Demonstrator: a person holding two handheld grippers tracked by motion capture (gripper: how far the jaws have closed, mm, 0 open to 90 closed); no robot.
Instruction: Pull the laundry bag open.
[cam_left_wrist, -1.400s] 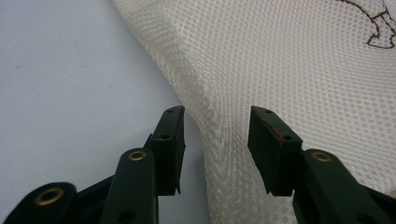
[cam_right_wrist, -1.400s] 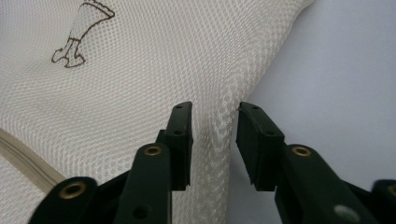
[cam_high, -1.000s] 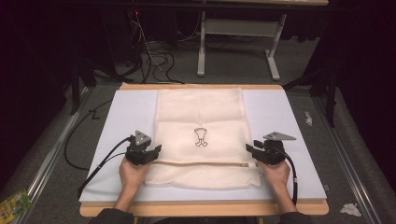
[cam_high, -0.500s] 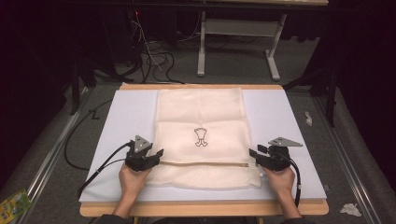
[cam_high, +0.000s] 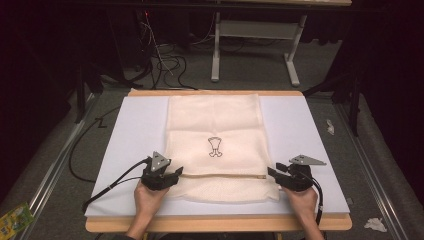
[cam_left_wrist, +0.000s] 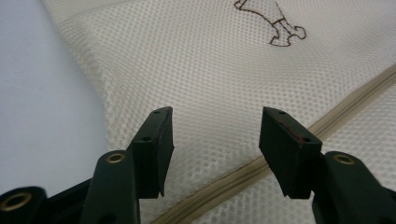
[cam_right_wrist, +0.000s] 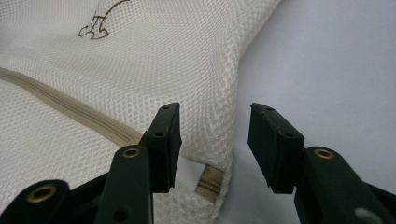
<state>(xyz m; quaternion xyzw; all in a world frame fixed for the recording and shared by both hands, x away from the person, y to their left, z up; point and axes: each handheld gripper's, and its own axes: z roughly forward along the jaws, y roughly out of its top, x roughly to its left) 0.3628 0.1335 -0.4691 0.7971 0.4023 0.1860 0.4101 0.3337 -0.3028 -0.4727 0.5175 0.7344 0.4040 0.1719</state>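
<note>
One mesh bag (cam_high: 216, 145) lies flat mid-table (cam_high: 310, 130), its zip (cam_high: 220, 175) running between two grippers. The left gripper (cam_high: 174, 173) stands open at the bag's left edge, its jaws having just widened with nothing between them. The right gripper (cam_high: 274, 171) is open too, over the zip's end. Nothing blocks either; cables (cam_high: 160, 60) lie on the floor beyond.

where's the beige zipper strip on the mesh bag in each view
High view: the zipper strip runs level across the near part of the mesh bag, between the two tools.
Left gripper view: it slants from bottom centre up to the right edge, passing behind the right jaw.
Right gripper view: it slants from the left edge down to the bag's corner, ending near the jaws.
Shared landmark: the brown outline drawing beyond the zipper.
</note>
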